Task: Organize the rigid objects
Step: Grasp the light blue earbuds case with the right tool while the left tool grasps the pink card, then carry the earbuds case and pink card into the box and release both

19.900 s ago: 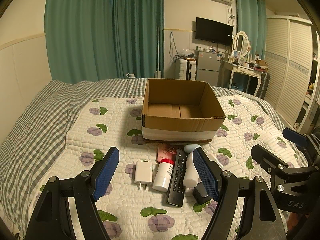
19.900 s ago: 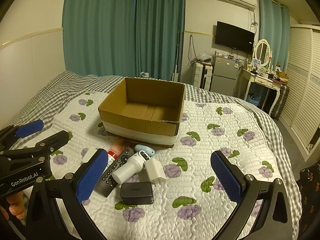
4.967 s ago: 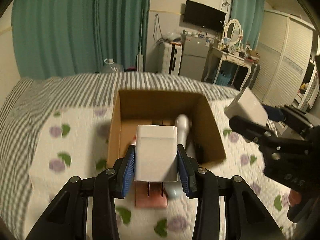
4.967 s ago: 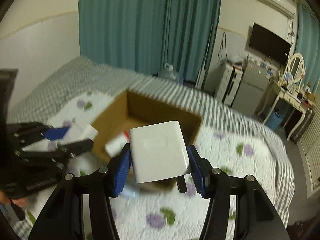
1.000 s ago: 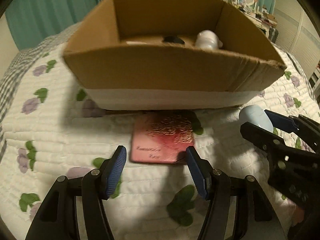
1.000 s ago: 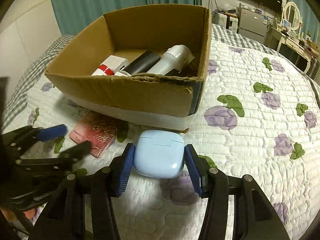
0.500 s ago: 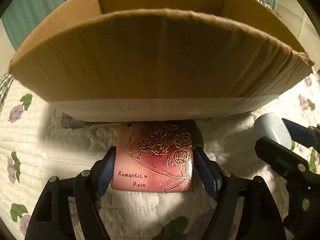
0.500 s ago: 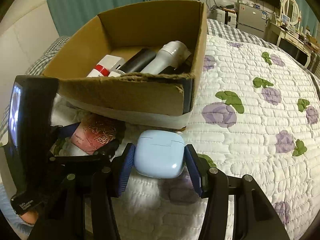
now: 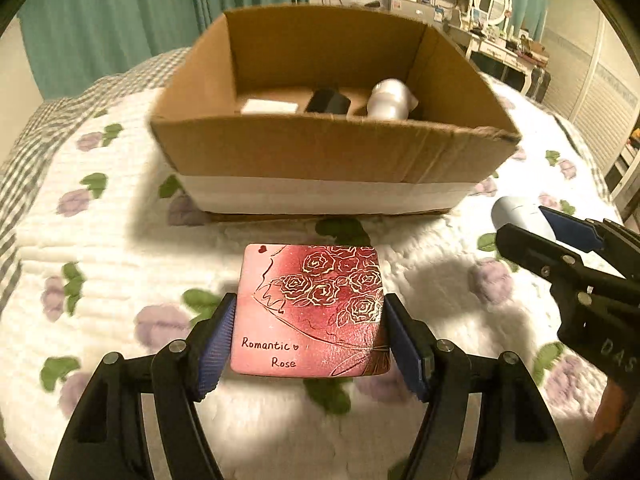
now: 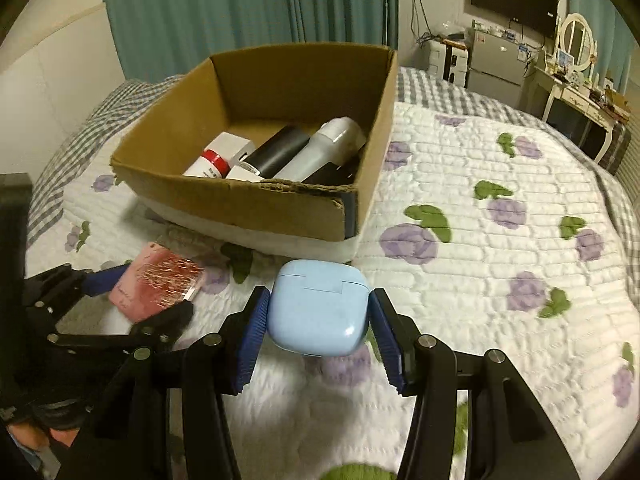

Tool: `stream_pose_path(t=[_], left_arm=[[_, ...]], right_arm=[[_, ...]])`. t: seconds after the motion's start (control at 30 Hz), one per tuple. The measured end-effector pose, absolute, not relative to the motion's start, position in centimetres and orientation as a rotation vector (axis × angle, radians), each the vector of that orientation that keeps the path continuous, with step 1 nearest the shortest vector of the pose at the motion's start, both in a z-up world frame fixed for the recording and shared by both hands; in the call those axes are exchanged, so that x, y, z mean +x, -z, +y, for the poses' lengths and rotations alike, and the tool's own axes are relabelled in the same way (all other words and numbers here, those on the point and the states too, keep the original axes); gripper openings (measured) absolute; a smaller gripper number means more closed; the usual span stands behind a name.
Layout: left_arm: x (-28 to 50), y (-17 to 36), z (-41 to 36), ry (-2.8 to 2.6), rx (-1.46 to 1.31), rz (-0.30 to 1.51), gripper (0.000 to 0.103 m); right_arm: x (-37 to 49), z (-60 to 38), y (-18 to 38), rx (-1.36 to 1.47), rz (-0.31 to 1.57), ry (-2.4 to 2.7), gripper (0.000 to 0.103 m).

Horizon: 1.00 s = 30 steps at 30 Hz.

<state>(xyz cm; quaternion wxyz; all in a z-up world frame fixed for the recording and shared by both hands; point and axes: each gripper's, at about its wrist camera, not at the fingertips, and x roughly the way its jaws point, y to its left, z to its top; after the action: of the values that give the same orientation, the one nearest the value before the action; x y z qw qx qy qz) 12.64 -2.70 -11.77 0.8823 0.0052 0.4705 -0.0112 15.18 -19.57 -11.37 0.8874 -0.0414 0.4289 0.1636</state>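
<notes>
Left wrist view. Your left gripper [image 9: 308, 346] holds the pink "Romantic Rose" tin [image 9: 312, 310] flat between its blue fingers [image 9: 214, 350], the pads pressing on the tin's two side edges; its jaws have just been closing onto this wide item. The tin sits clear of the flowered quilt [image 9: 120, 264] of the bed, just in front of the cardboard box [image 9: 328, 152]. Inside the box you can see a white item, a black one and a pale rounded one. At the right edge of this view your right gripper appears from the side.

Right wrist view. Your left gripper shows at the left edge with the pink tin [image 10: 158, 286] between its fingers. At centre, your right gripper [image 10: 318, 330] clamps the light blue earbud case [image 10: 318, 312] by its two sides, the case held above the quilt [image 10: 500, 280] and near the front right corner of the box [image 10: 280, 208]. The box holds a red-capped white bottle [image 10: 210, 164], a black remote [image 10: 278, 150] and a white cylindrical device [image 10: 328, 144], lying side by side.
</notes>
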Motion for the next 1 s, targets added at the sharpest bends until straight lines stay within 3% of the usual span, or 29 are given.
stream_pose_path(t=[0.3,0.6,1.0], left_arm=[[10.0,4.4,-3.1,0.054,0.004,0.84,0.072],[13.2,-1.9,-2.2,0.074,-0.018,0.735,0.072],[24.2,-0.5,-2.0,0.053,-0.008,0.744,0.072]], right_arm=[[13.1,-19.9,5.4,-0.111,0.782,-0.33,0.051],[14.9,-18.9,-2.6,-0.132,0.606,-0.395,0.051],[24.6,-16.2,-3.8,-0.144,0.532,-0.438,0.051]])
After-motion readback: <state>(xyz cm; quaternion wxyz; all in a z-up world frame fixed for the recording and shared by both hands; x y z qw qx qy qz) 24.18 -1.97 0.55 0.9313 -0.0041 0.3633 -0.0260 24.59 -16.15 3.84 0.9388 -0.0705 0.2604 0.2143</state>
